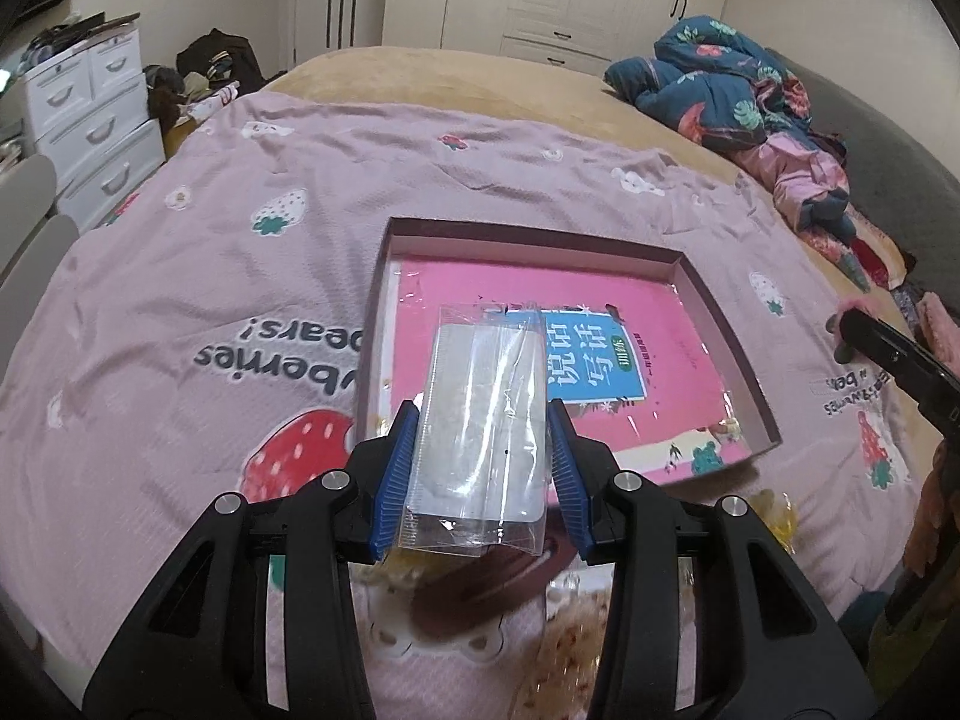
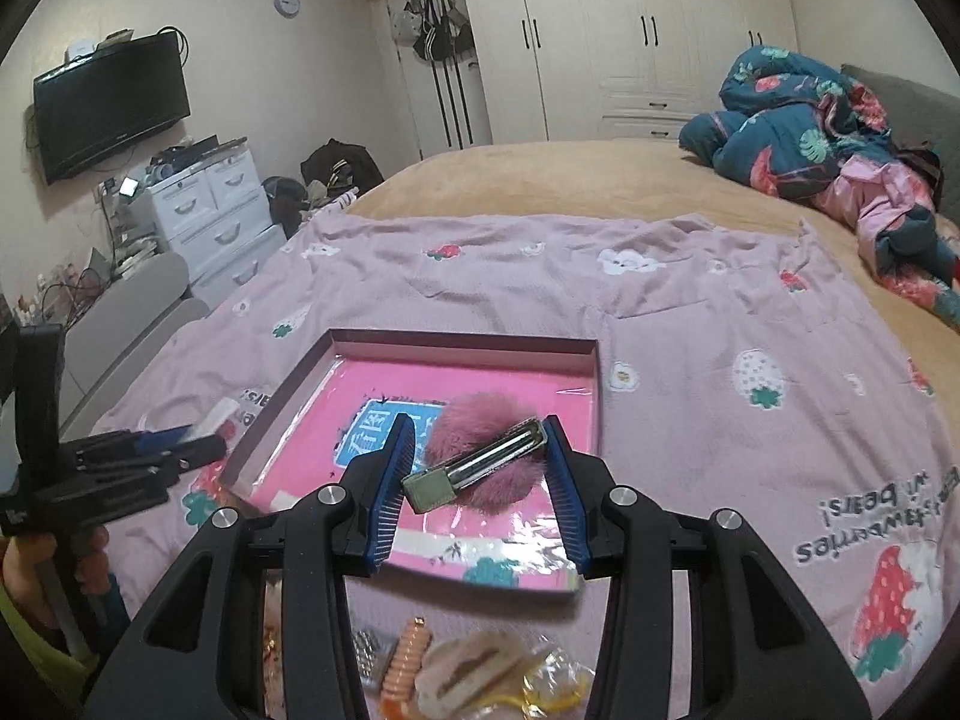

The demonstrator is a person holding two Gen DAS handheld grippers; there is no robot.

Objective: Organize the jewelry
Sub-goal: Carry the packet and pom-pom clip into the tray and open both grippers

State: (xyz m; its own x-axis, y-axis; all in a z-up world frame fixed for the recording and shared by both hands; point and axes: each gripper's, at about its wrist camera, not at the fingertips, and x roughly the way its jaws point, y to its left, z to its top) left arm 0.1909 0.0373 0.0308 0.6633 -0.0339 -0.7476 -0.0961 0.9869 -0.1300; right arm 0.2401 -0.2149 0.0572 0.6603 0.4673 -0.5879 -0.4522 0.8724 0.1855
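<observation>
My left gripper [image 1: 480, 420] is shut on a clear plastic packet [image 1: 480, 414] with a pale item inside, held above the near edge of a shallow pink tray [image 1: 729, 324]. A pink book with a blue label [image 1: 594, 360] lies in the tray. My right gripper [image 2: 477, 438] is shut on a pink fluffy hair clip [image 2: 480, 456] by its metal clasp, above the same tray [image 2: 462, 339]. The left gripper also shows at the left of the right wrist view [image 2: 174, 444]. The right gripper's dark body shows at the right edge of the left wrist view [image 1: 900, 360].
The tray sits on a pink strawberry-print blanket [image 1: 198, 276] over a bed. Loose hair accessories [image 2: 456, 672] lie on the blanket close below the right gripper. A bundled blue quilt [image 2: 804, 120] lies at the far right. White drawers [image 2: 210, 210] stand left of the bed.
</observation>
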